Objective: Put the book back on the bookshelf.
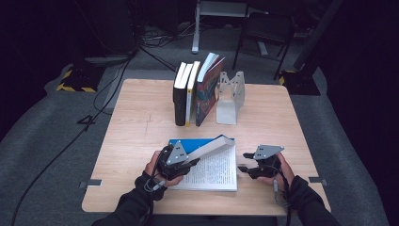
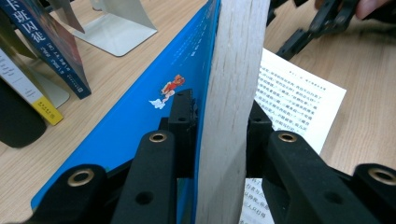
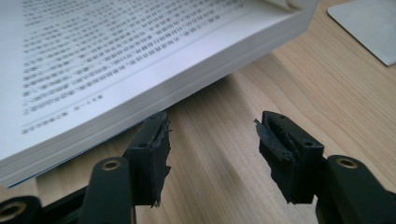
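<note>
The open book takes the near middle of the worktop, its blue cover and front pages lifted in the left tool, blocking passage across it. The right tool has bare wood between its parted jaws, just beside the page block. Standing books and a metal bookend bar the far middle. Left and right strips lie free.

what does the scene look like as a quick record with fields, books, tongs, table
open book: lies on the table near the person, blue cover and a block of pages lifted
left tongs: shut on the lifted cover and pages
right tongs: open, nothing between them, just off the open book's lower page block
upright books: a row at the far edge
bookend: metal, beside that row
</note>
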`<state>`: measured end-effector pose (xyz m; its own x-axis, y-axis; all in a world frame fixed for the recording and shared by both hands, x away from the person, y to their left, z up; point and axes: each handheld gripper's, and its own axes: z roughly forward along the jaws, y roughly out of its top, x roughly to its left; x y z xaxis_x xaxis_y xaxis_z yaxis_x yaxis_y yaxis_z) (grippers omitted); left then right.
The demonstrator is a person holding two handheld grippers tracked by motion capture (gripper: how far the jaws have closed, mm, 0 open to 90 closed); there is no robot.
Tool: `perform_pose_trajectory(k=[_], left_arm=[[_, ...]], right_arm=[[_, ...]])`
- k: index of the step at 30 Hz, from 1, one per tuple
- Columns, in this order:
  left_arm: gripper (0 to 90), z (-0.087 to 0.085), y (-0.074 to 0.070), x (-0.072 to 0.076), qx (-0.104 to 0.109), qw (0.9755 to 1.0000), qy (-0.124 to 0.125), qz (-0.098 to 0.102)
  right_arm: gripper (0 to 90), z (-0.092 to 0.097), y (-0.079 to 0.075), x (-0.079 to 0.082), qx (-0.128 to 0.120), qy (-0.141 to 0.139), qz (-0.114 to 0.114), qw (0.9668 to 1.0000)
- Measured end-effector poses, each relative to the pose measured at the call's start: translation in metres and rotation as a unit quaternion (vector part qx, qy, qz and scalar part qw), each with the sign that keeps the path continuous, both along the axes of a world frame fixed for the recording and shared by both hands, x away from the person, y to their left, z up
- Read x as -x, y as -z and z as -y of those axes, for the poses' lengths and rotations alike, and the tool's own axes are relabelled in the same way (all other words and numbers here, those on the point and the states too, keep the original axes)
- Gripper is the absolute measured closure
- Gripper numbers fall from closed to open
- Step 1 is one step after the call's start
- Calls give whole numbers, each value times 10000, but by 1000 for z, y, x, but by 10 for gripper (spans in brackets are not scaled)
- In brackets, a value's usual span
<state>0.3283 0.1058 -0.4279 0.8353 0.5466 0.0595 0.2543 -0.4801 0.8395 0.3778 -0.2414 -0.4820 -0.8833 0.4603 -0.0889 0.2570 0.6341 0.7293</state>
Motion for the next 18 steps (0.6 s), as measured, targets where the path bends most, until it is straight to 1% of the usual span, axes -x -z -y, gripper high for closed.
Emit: perform_pose_trajectory(k=[1,2,3,4,5,6,7,8,10,11,12,14,16,17,18], left_arm=[[725,-2,-1,-1,32,10000,9,-38],[725,-3,-1,0,56,10000,-22,-22],[728,-4,-2,2,84,9999,-53,29],[728,-6,-3,1,137,9999,-40,-18],[728,-8,-4,0,178,9998,-23,-13],[729,-8,-4,1,179,9998,-14,18],[728,-9,-3,2,220,9998,-17,-8],[727,-9,-3,2,231,9997,-6,-38],[726,-7,-1,3,188,9998,32,-2],[724,-7,-1,3,190,9998,45,-16],[723,-7,-1,4,198,9998,37,-25],[720,-8,-1,5,217,9997,67,-56],[713,-7,-1,9,249,9996,49,-123],[709,-7,-2,11,251,9996,64,-142],[703,-8,-3,13,258,9994,38,-206]], right_arm=[[424,-1,2,-2,39,41,-9,10000],[417,-2,3,-3,36,59,-35,10000],[412,-3,4,-5,-26,16,-101,9999],[409,-5,6,-6,12,32,-146,9999],[401,-7,8,-7,62,30,-140,9999],[399,-8,10,-8,20,-4,-163,9999],[396,-10,10,-9,-6,-9,-174,9998],[393,-11,11,-9,-79,-23,-179,9998],[404,-11,8,-10,-378,-130,-157,9991],[406,-11,7,-8,-407,-163,-46,9990],[417,-11,4,-7,-522,-207,14,9984],[451,-9,-2,-3,-796,-271,139,9964],[470,-11,-10,1,-966,-302,262,9945],[473,-12,-15,3,-1055,-297,291,9936],[473,-12,-18,4,-1123,-264,310,9928]])
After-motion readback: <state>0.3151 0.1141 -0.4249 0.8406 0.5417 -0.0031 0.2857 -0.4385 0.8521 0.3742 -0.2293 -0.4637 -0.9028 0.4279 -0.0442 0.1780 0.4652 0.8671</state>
